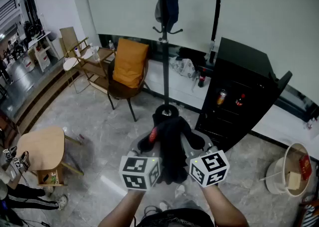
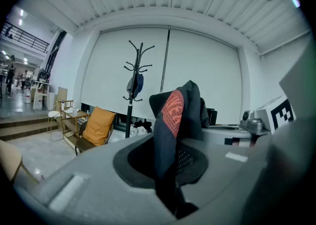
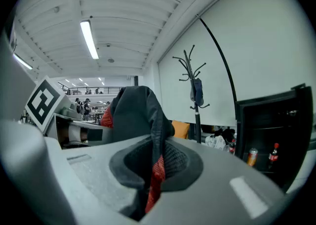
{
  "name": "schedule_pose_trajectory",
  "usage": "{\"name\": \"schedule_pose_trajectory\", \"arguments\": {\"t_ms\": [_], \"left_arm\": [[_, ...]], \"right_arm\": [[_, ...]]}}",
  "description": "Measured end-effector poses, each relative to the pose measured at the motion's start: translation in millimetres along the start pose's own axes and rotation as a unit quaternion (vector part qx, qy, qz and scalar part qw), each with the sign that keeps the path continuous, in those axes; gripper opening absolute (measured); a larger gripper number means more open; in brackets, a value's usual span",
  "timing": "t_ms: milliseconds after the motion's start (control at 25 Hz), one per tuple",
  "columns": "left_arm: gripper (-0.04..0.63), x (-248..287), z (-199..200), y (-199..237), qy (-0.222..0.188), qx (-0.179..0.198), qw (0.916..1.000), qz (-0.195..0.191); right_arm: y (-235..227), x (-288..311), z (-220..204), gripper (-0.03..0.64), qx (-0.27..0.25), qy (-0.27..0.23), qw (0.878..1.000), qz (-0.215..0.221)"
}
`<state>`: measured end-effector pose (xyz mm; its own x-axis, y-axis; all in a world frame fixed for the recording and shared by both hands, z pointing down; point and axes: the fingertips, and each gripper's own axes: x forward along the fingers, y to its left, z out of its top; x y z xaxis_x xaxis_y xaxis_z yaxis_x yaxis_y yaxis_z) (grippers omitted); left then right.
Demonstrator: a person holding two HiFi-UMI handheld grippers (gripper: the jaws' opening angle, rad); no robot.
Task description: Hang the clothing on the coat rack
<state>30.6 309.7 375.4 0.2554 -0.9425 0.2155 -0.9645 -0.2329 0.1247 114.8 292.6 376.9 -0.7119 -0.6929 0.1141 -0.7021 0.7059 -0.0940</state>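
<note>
A black garment with a red patch hangs bunched between my two grippers in the head view. My left gripper is shut on the garment, which rises from between its jaws. The cloth is also pinched in my right gripper, its red lining showing low down. The black coat rack stands straight ahead on its round base, several steps away. A dark cap hangs on one of its hooks. The rack shows left of the garment in the left gripper view and the rack right of it in the right.
A chair with an orange cushion stands left of the rack. A black cabinet with cans and bottles is to its right. A round wooden table is at near left, a white bucket at far right. The floor is grey marble.
</note>
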Motion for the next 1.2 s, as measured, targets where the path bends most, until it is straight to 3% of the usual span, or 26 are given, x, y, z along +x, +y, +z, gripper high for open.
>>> {"name": "schedule_pose_trajectory", "arguments": {"t_ms": [880, 1200], "left_arm": [[0.037, 112.8, 37.3, 4.9, -0.006, 0.016, 0.9975, 0.068], [0.037, 141.8, 38.4, 7.6, -0.001, 0.011, 0.9972, 0.074]], "right_arm": [[-93.8, 64.5, 25.9, 0.023, 0.003, -0.011, 0.998, 0.066], [-117.2, 81.2, 25.9, 0.025, 0.004, -0.006, 0.997, 0.076]]}}
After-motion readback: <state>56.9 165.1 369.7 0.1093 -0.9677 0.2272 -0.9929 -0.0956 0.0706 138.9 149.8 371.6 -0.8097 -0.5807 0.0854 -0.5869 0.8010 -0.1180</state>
